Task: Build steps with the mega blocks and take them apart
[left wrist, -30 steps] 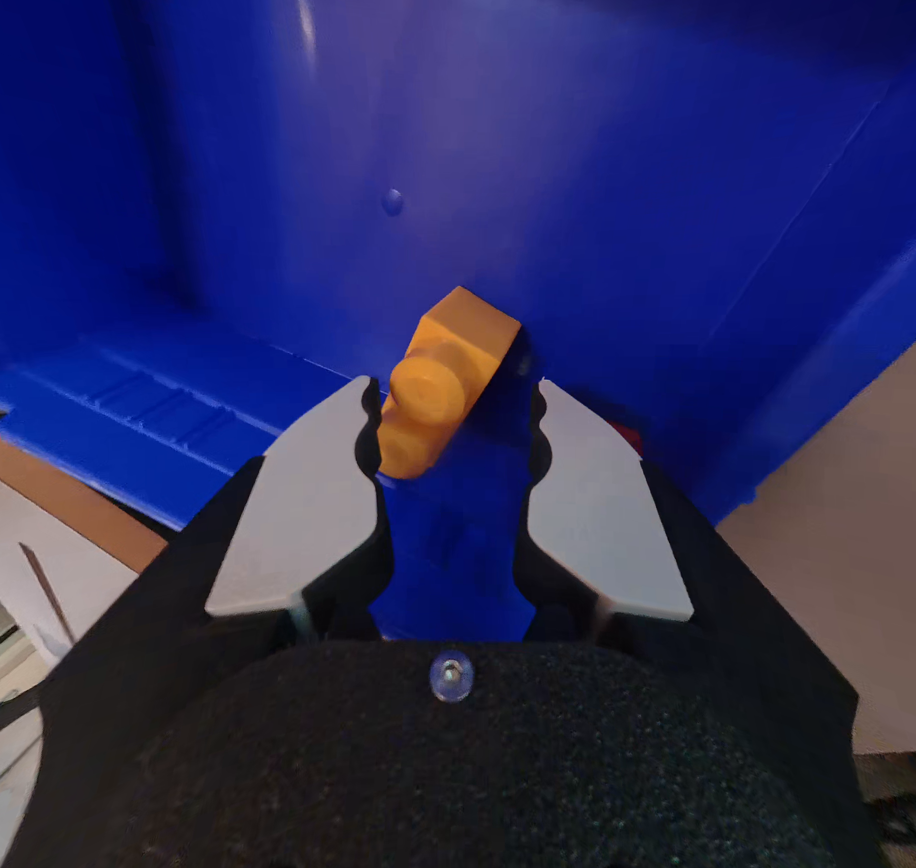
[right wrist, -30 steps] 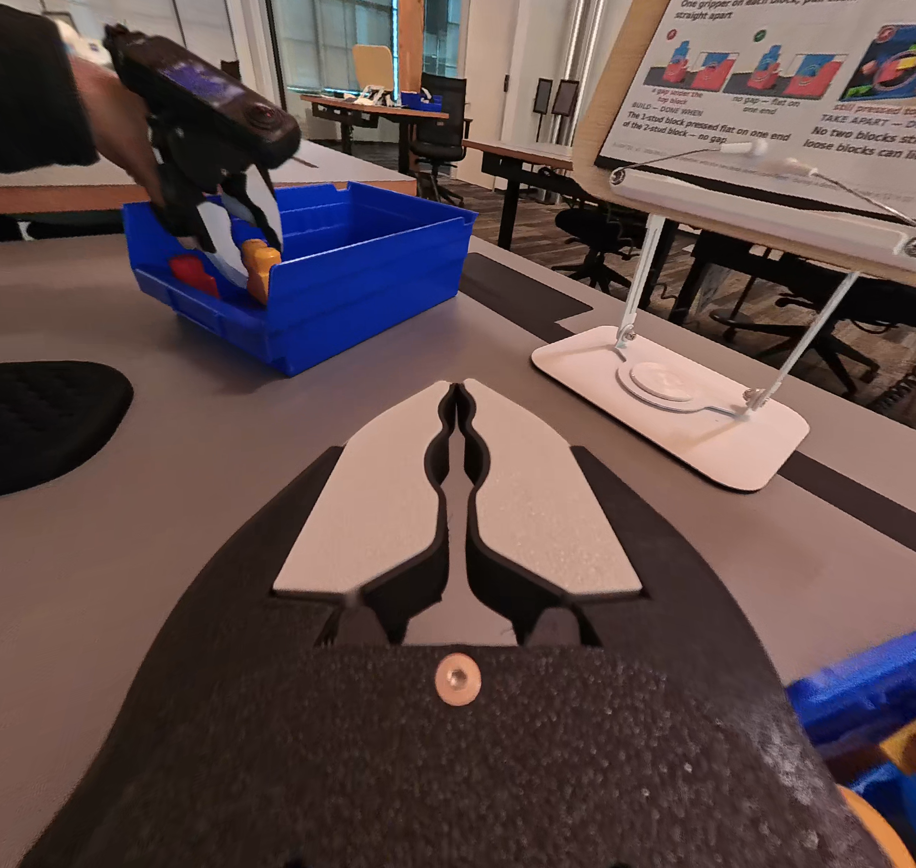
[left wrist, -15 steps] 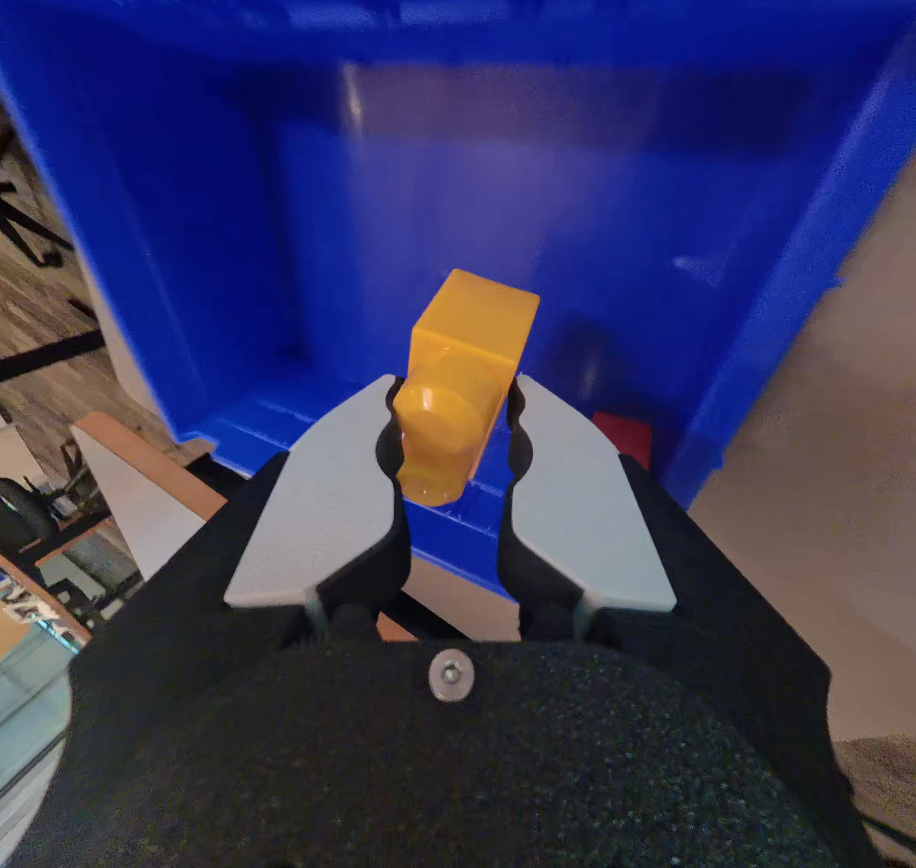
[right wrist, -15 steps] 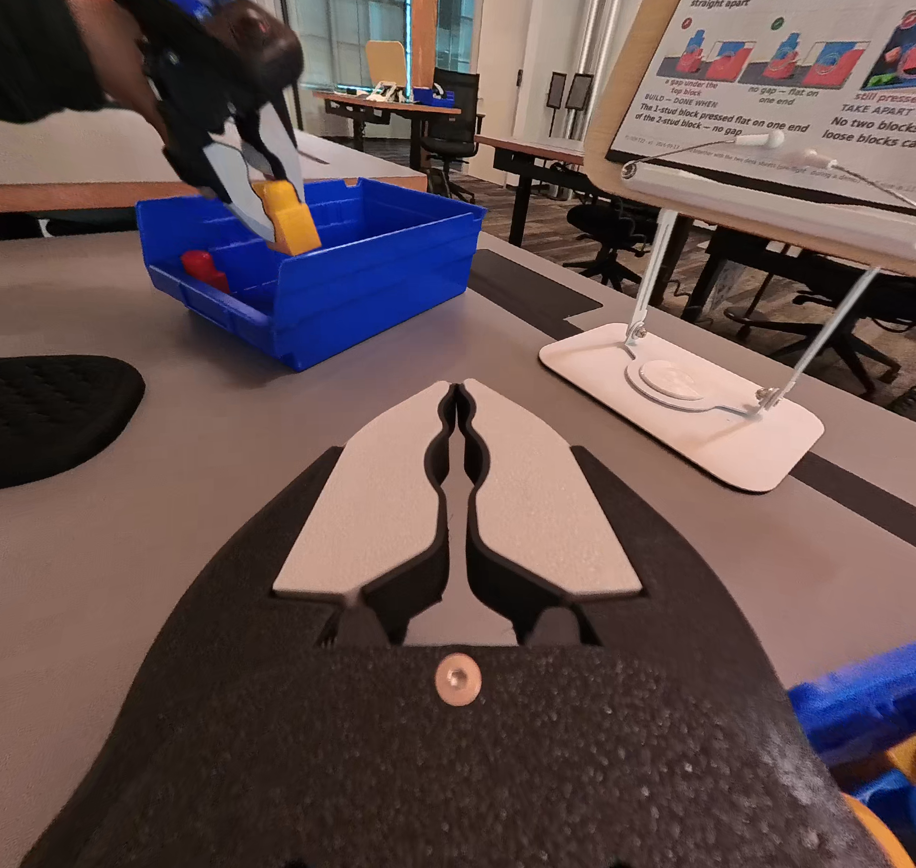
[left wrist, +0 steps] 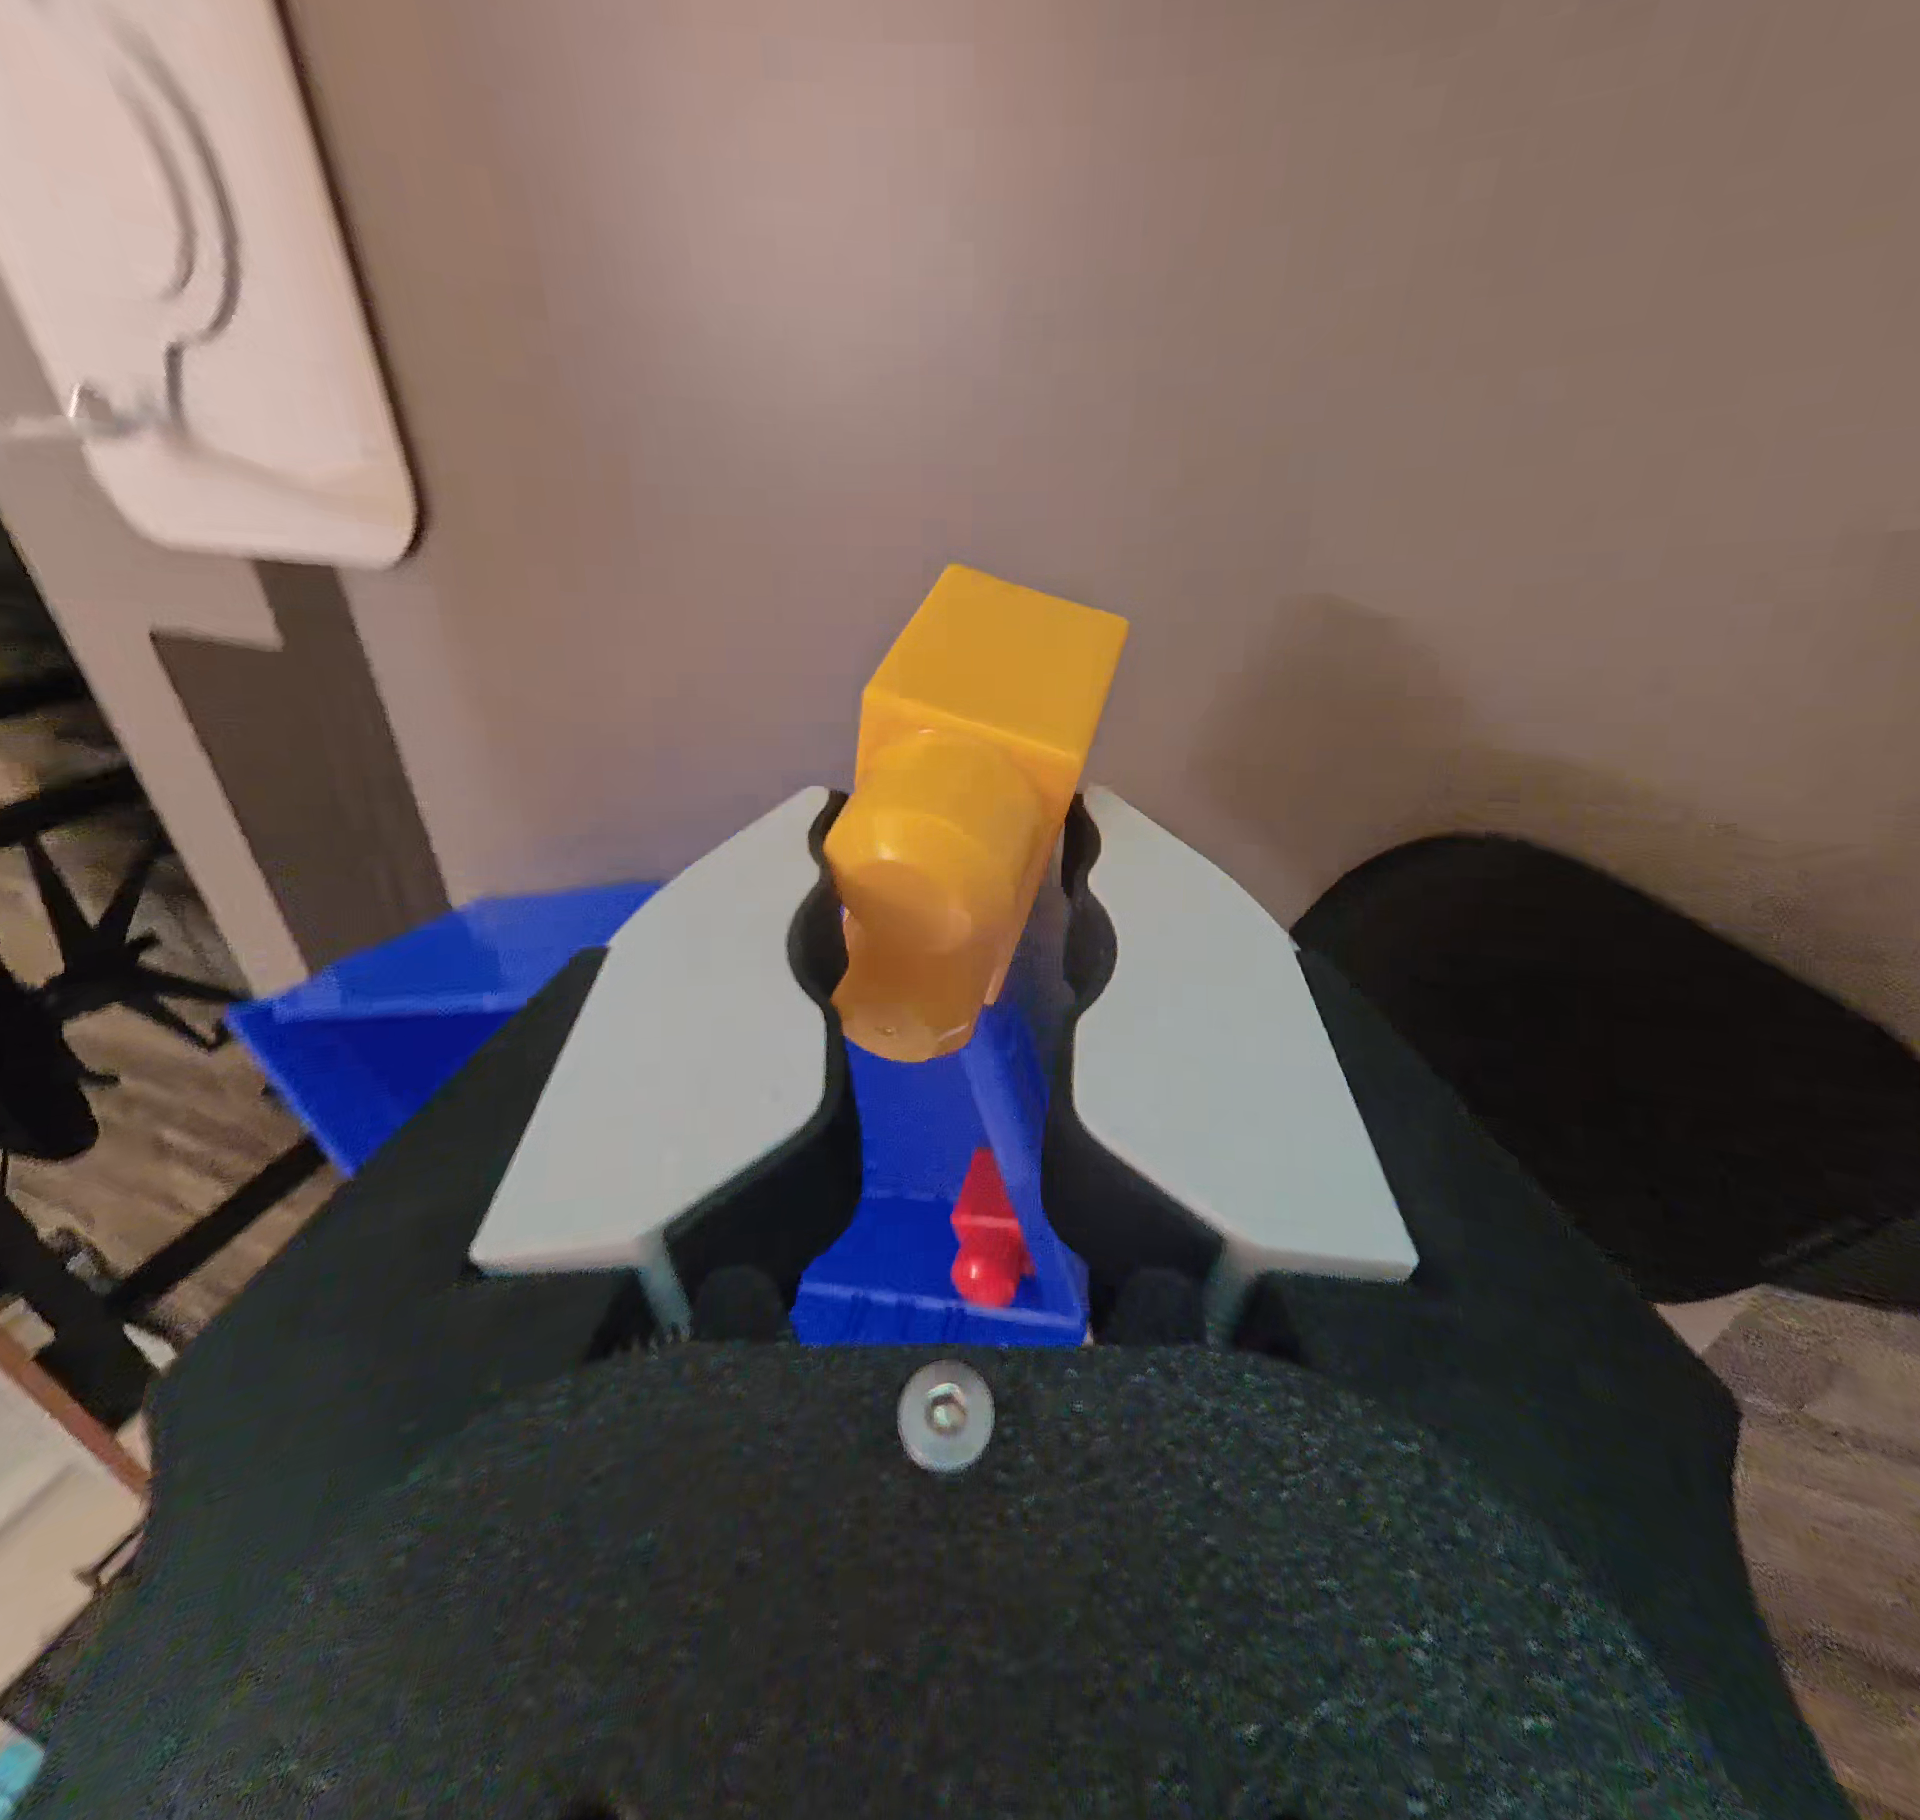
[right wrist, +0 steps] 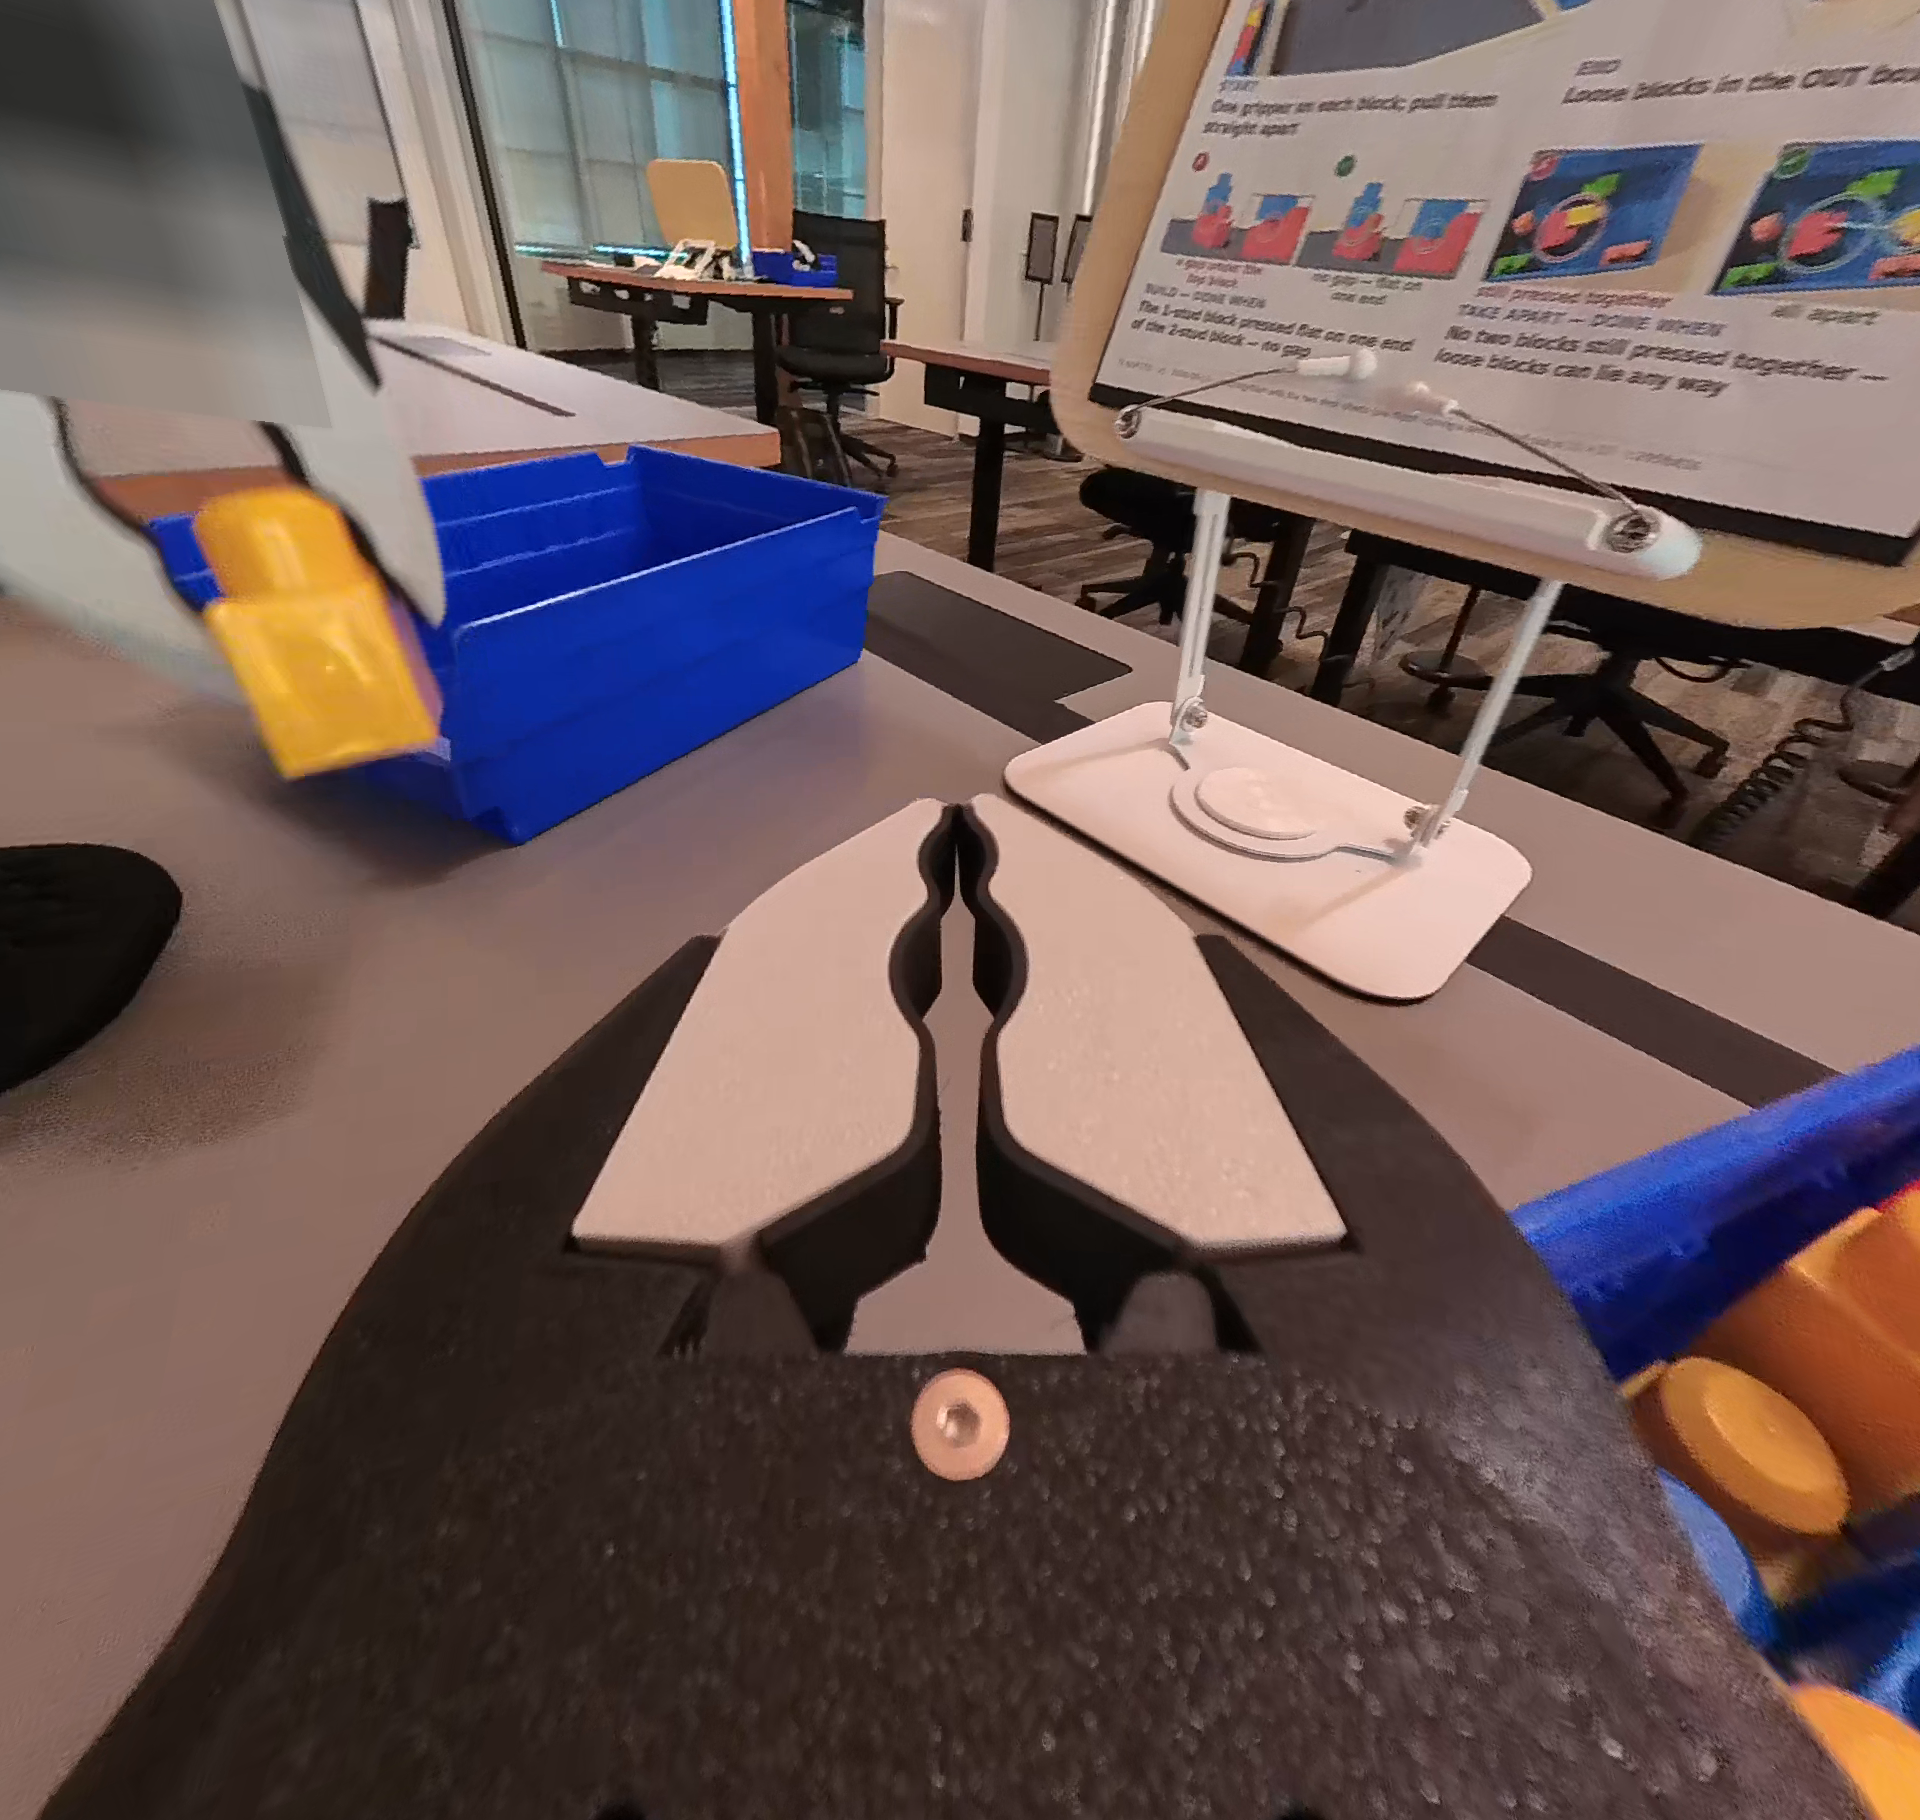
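- The grey table (right wrist: 260, 939) lies under both grippers.
- The blue bin (right wrist: 644, 607) sits ahead-left of the right gripper (right wrist: 954, 835), whose jaws are closed, empty.
- The left gripper (left wrist: 945, 835) clamps the orange block (left wrist: 977, 783), stud pointing back between its jaws.
- A red block (left wrist: 982, 1225) lies in the bin, below those jaws.

- A white stand (right wrist: 1273, 840) is sitting on the grey counter (right wrist: 312, 991), propping up a tilted instruction board (right wrist: 1507, 212).
- A black pad (right wrist: 62, 949) is lying at the counter's left edge.
- Desks and office chairs (right wrist: 836, 316) are standing behind.
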Demonstrator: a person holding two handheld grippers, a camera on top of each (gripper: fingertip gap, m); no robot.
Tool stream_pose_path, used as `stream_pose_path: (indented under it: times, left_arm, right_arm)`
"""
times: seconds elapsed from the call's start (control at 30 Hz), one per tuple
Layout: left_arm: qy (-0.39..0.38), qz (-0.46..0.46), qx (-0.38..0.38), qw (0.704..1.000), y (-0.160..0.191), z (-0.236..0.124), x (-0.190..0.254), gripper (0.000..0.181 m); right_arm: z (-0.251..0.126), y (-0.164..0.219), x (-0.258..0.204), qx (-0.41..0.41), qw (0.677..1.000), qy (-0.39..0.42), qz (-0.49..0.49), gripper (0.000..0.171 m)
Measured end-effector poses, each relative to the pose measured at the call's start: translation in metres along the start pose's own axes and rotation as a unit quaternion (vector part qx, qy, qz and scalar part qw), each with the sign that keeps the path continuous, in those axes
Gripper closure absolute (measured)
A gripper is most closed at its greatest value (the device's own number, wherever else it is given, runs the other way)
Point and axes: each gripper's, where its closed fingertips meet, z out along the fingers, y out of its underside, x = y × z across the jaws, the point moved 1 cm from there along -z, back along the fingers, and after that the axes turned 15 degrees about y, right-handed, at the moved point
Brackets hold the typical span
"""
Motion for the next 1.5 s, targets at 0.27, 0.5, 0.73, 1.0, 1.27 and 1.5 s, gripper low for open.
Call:
stream_pose_path:
  times: [0.27, 0.5, 0.73, 1.0, 1.27, 1.5]
  left_arm:
    - [0.062, 0.075, -0.009, 0.995, -0.069, 0.057, 0.04, 0.141]
    - [0.085, 0.107, -0.016, 0.99, -0.091, 0.089, 0.058, 0.141]
    - [0.057, 0.077, -0.047, 0.994, -0.087, 0.102, 0.054, 0.142]
    - [0.04, 0.007, -0.036, 0.999, -0.087, 0.103, 0.037, 0.142]
    - [0.034, -0.006, 0.009, 0.999, -0.082, 0.088, 0.026, 0.129]
    - [-0.03, -0.061, 0.08, 0.994, -0.036, 0.024, -0.005, 0.13]
  right_arm:
    - [-0.001, -0.001, 0.009, 0.002, 1.0, 0.014, -0.006, 0.171]
    - [-0.001, 0.0, 0.01, -0.001, 1.0, 0.015, -0.004, 0.171]
    - [0.0, 0.002, 0.009, -0.005, 1.0, 0.013, -0.006, 0.171]
    - [0.0, 0.003, 0.01, -0.007, 1.0, 0.014, -0.003, 0.171]
    - [0.0, 0.003, 0.011, -0.007, 1.0, 0.017, -0.002, 0.171]
    - [0.001, 0.006, 0.017, -0.01, 0.999, 0.032, -0.003, 0.171]
